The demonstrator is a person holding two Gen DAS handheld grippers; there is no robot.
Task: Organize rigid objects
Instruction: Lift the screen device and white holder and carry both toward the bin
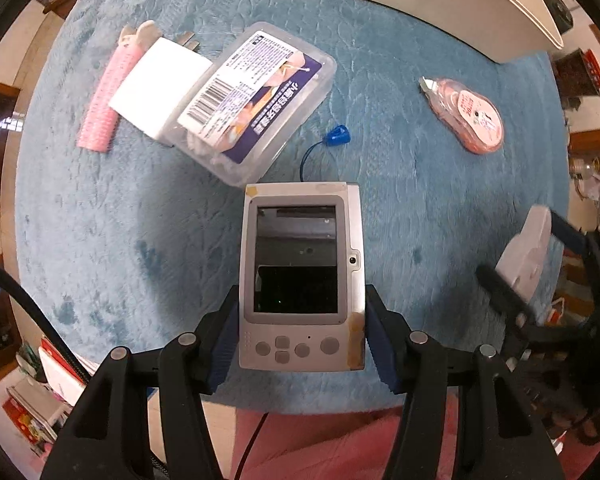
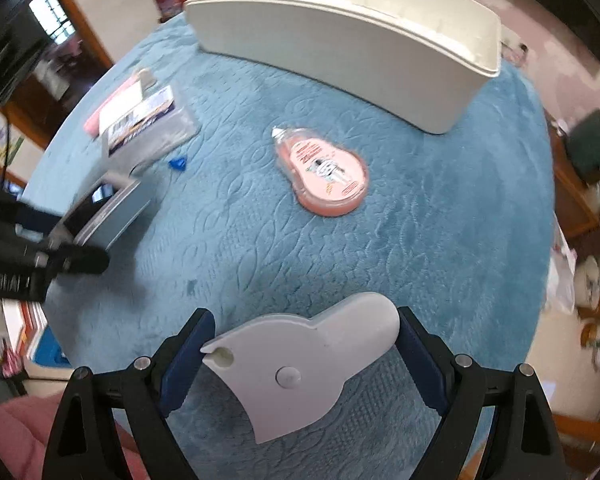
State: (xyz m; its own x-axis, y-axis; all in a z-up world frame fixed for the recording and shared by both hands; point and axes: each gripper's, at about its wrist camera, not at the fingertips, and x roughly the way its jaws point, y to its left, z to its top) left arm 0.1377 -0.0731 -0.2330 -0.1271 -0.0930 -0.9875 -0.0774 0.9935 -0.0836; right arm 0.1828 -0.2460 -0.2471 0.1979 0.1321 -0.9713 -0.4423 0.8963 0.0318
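One barcode label (image 1: 212, 98) shows on clear box (image 1: 260, 104); writing unreadable.

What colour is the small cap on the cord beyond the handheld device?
Blue, the cap and its cord alike; clearest in the left wrist view.

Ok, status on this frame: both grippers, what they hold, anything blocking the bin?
Left gripper shut on silver handheld console. Right gripper shut on white plastic piece. White bin ahead; pink correction tape lies between.

The clear plastic box (image 1: 256, 100) is displaying a label with a barcode and Chinese characters, too small to read. The pink tape dispenser (image 2: 323, 170) is showing illegible red print.
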